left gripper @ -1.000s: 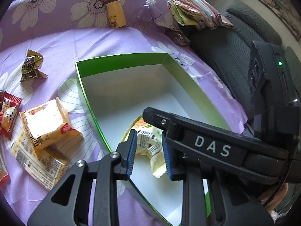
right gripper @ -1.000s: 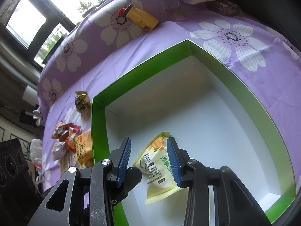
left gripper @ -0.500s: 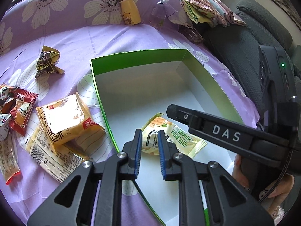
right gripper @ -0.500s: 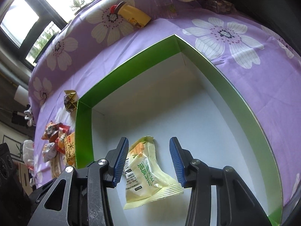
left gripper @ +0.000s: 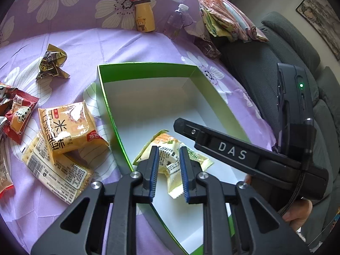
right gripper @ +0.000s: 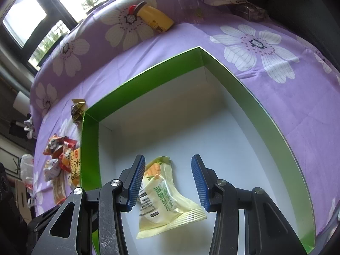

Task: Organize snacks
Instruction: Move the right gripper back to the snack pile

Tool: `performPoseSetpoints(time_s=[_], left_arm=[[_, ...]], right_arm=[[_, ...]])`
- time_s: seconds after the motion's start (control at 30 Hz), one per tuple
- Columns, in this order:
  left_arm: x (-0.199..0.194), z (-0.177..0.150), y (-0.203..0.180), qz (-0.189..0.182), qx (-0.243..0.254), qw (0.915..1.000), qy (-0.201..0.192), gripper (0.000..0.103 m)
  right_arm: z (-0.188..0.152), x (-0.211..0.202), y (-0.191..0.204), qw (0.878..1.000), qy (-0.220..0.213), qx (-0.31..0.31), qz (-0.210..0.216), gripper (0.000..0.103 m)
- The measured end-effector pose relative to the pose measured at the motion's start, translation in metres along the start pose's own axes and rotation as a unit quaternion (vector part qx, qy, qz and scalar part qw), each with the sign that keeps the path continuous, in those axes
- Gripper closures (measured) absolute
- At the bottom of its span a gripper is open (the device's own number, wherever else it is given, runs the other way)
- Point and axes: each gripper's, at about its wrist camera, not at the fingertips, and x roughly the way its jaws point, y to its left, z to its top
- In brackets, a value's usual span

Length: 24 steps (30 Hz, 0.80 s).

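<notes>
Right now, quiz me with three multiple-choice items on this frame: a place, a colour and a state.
1. Where does the pale yellow snack packet lie?
A. On the purple cloth
B. Inside the box
C. On the grey sofa

2. What colour is the box's wall band?
A. Red
B. Blue
C. Green

3. How does the right gripper stand?
A. Open over the packet
B. Shut on the packet
C. Shut on the box wall

Answers:
1 B: the pale yellow snack packet lies flat on the white floor of the box.
2 C: the band around the white inside is bright green.
3 A: the right gripper has its blue pads spread wide, not clamping the packet.
</notes>
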Motion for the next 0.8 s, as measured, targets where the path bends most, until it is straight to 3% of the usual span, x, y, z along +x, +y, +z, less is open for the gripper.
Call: performPoseSetpoints(time_s=[0.03, 0.13, 0.3, 0.4, 0.5, 0.6, 0.8], left_arm=[[-0.006, -0.001, -0.002, -0.004, 0.004, 1.0000, -0.007, 0.081], [-0.027, -0.002, 0.000, -0.002, 0.010, 0.9996, -0.026, 0.072], [-0.067, -0.008, 0.023, 0.023, 0.003, 0.9974, -0.069, 0.030], [-0.092, -0.013, 0.044, 0.058, -0.011, 0.9943, -0.089, 0.021], [-0.117, -0.017, 0.074, 0.090, -0.032, 0.9898, -0.106, 0.014], [-0.140, -0.020, 0.106, 0.139, -0.062, 0.9820, -0.112, 0.014], [-0.186, -0.038, 0.169, 0.172, -0.128, 0.9663, -0.141, 0.012]], right_arm=[[-0.001, -0.004, 0.003, 1.000, -0.007, -0.004, 0.006, 0.056], [-0.002, -0.015, 0.014, 0.999, -0.028, -0.014, 0.022, 0.039], [-0.007, -0.030, 0.036, 0.997, -0.061, -0.037, 0.027, 0.025], [-0.011, -0.035, 0.053, 0.995, -0.071, -0.056, 0.043, 0.018], [-0.017, -0.040, 0.070, 0.992, -0.081, -0.072, 0.060, 0.016], [-0.026, -0.044, 0.090, 0.989, -0.096, -0.086, 0.070, 0.015], [-0.047, -0.047, 0.132, 0.980, -0.098, -0.125, 0.116, 0.015]])
